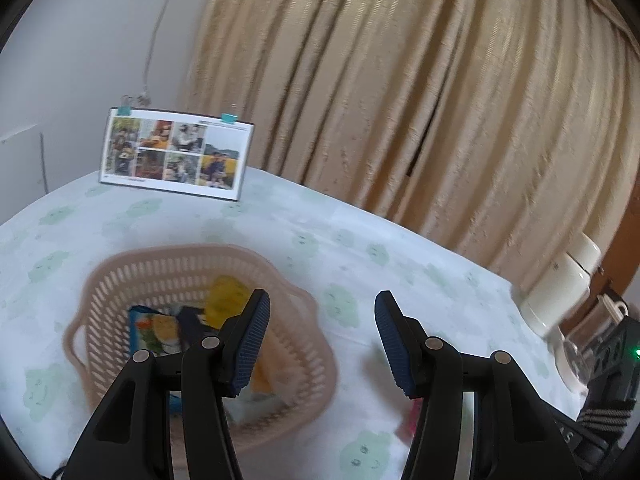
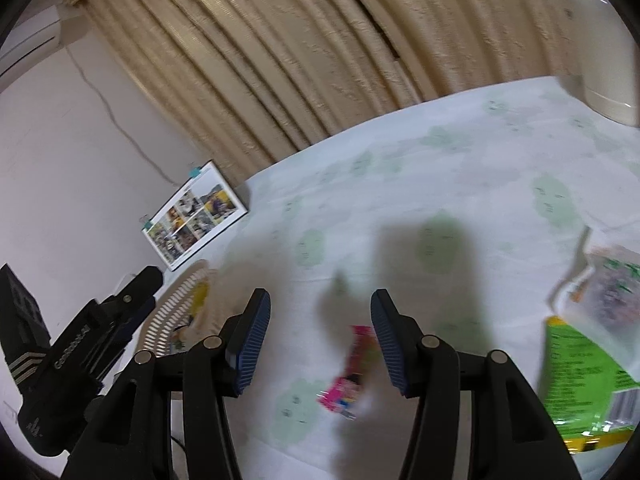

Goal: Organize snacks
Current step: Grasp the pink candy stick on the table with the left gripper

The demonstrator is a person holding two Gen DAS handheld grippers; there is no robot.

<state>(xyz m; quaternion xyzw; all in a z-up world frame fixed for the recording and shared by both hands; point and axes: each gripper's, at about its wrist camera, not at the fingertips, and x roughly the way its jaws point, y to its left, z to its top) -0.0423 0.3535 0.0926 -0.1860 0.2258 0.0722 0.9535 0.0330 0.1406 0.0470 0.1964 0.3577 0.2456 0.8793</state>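
My left gripper (image 1: pixel 322 330) hung above the table (image 1: pixel 280 232) with its jaws spread wide and nothing between them. Just below and left of it sat the basket (image 1: pixel 108 300), a pinkish slotted one, with snacks already in it: a yellow pack (image 1: pixel 226 300) toward the back and a blue pack (image 1: pixel 152 328) at the front, partly hidden by my left finger. A scrap of pink showed low beside my right finger, too blurred to name from that view.

My right gripper (image 2: pixel 320 334) was likewise released and empty, hovering over the cloth. Under it, lying flat on the table just inside its right finger, was a pink pack (image 2: pixel 348 380), blurred. Off to the right lay a green bag (image 2: pixel 580 380), and above that a clear bag (image 2: pixel 608 284) with dark contents, both on the table and apart from the basket. The basket's rim peeked in at the left of that view, behind my left gripper.

At the table's far side a photo card (image 1: pixel 172 152) stood upright, with a curtain (image 1: pixel 400 80) behind. White jars (image 1: pixel 560 288) stood at the right edge.
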